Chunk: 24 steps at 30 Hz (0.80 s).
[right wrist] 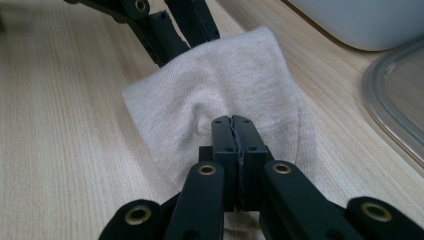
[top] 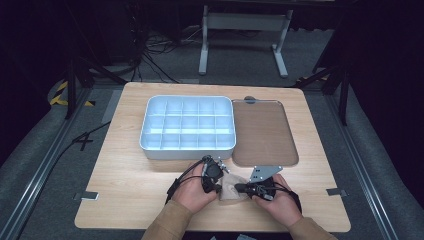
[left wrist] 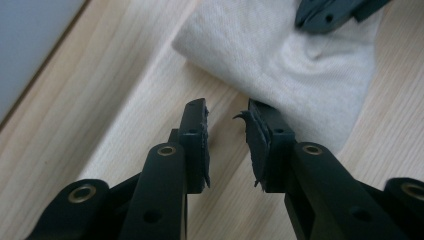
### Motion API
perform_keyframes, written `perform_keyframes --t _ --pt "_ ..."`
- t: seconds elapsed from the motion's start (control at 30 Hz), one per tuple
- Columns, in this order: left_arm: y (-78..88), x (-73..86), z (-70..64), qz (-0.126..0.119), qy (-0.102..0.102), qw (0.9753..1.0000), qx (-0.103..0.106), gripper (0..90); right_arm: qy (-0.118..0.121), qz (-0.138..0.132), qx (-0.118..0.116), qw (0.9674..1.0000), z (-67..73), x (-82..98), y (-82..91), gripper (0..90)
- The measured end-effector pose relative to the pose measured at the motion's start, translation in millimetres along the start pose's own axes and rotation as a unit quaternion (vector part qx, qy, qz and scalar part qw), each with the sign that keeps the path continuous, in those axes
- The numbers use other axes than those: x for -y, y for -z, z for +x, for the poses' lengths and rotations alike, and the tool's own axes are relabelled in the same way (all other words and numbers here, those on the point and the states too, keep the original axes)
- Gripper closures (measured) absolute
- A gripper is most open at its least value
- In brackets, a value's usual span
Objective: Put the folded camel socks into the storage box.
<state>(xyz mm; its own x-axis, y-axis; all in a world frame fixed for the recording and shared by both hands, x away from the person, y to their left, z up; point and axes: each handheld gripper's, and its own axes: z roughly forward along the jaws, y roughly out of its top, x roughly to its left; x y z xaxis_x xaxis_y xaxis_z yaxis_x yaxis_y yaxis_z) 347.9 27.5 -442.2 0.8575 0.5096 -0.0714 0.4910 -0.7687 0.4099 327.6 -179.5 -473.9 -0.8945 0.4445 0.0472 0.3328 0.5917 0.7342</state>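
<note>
While pinched, cloth [right wrist: 220,90] between right jaws.

Dim room — grey floor [top: 45,150], white frame [top: 245,30] behind wooden table [top: 125,190].

Bare table [top: 125,195] left and right of the hands, open for passing. Ahead, the compartment box [top: 188,125] and the flat tray [top: 264,131] just beside it block the far half. Cloth [top: 231,188] sits between both grippers, near the box's front wall; narrow wood strip between them.
</note>
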Motion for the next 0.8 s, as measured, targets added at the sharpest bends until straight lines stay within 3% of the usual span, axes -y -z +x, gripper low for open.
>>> perform_keyframes --t 0.17,0.3,0.37,0.4,0.53,0.8 --pt "3.1 -3.8 -4.2 -0.013 -0.020 0.9997 0.005 69.5 0.008 0.000 0.012 0.9999 3.7 0.0 -0.2 90.0" --pt "7.0 -7.4 -8.4 -0.030 -0.037 0.9989 -0.003 67.2 0.006 -0.001 0.012 0.9999 3.4 0.3 -0.2 90.0" --pt "7.6 -9.0 -10.5 -0.035 -0.049 0.9982 -0.005 65.7 0.005 -0.001 0.012 0.9999 3.7 0.1 -0.2 90.0" --pt "8.1 -12.3 -16.3 -0.041 -0.068 0.9968 -0.007 65.7 0.007 0.001 0.014 0.9999 4.2 -0.3 -0.2 90.0" --pt "7.4 -15.2 -20.5 -0.044 -0.086 0.9953 -0.008 63.5 0.006 0.003 0.016 0.9998 5.1 -0.8 -0.3 90.0" --pt "5.6 -17.0 -22.4 -0.044 -0.078 0.9960 -0.006 61.8 0.005 0.003 0.018 0.9998 5.7 -0.9 -0.4 89.9"
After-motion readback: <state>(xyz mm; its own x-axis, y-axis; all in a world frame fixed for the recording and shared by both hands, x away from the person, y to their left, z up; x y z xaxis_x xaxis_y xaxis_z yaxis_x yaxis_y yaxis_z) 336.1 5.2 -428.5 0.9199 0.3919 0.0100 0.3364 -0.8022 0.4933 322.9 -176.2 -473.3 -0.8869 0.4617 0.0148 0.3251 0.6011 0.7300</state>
